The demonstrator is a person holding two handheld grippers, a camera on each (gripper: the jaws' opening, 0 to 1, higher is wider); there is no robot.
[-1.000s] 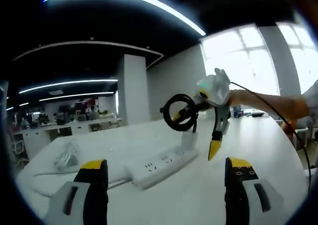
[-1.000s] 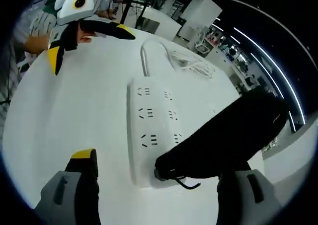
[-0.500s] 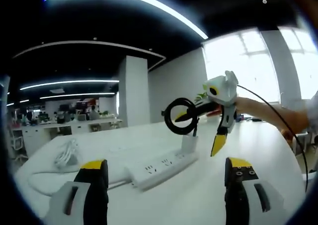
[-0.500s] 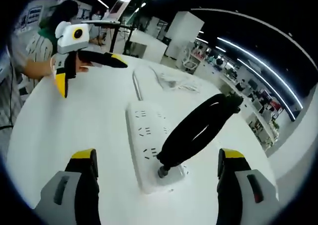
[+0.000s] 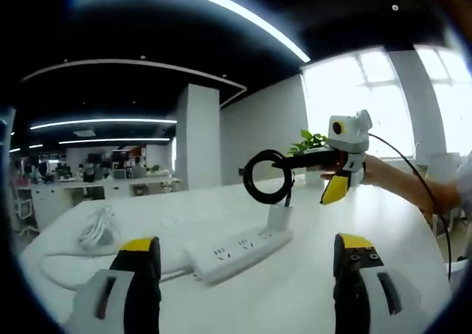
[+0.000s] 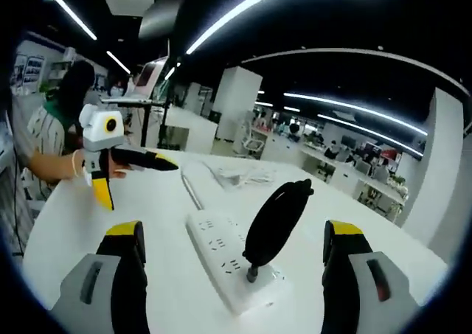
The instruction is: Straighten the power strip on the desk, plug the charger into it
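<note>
The charger [image 6: 259,275] sits in the power strip [image 6: 230,270]. Both grippers [image 5: 240,271] [image 6: 230,264] are open, holding nothing; keep them clear of its cord.

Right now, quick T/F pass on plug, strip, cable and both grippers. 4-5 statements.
1. The charger is plugged into the power strip. True.
2. The charger's black cable loop lies flat on the desk. False: it stands up above the charger.
3. The right gripper is shut on the charger. False: its jaws stand wide apart, with nothing between them.
4. The left gripper is open. True.
5. A bundle of white cable lies on the desk beyond the strip. True.
</note>
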